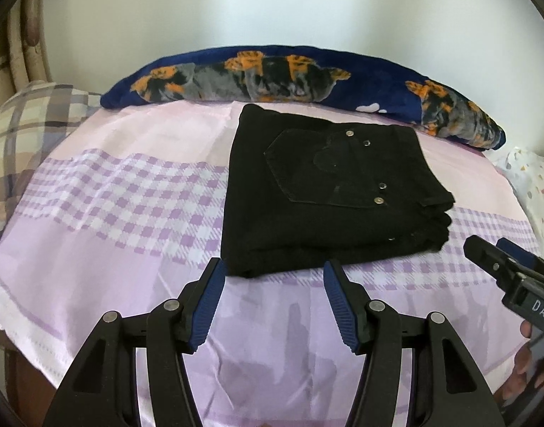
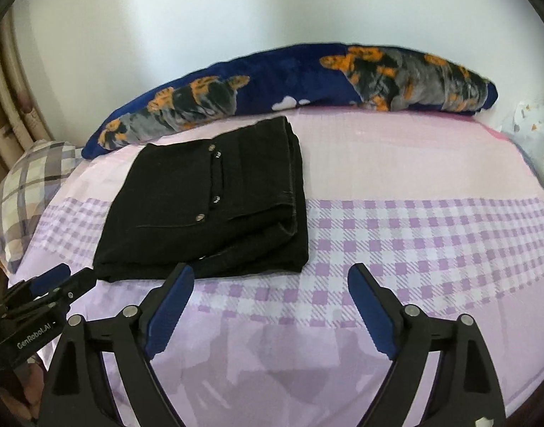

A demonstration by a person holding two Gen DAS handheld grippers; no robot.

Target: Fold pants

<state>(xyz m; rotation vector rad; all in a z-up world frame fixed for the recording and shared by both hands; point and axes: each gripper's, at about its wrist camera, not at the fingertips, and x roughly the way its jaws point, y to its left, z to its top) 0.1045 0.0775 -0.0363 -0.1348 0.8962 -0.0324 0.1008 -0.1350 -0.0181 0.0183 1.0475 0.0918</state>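
The black pants (image 1: 329, 192) lay folded into a compact stack on the pink-and-lilac checked bedsheet (image 1: 129, 195), near the navy patterned blanket (image 1: 307, 74). The left gripper (image 1: 273, 274) stood spread and empty, just short of the stack. The right gripper (image 2: 271, 277) stood spread wider, likewise empty.

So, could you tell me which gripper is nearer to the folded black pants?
Left, narrowly. The left gripper hangs open at the near edge of the pants, by their left corner. The right gripper is open too, off their near right corner, over bare sheet.
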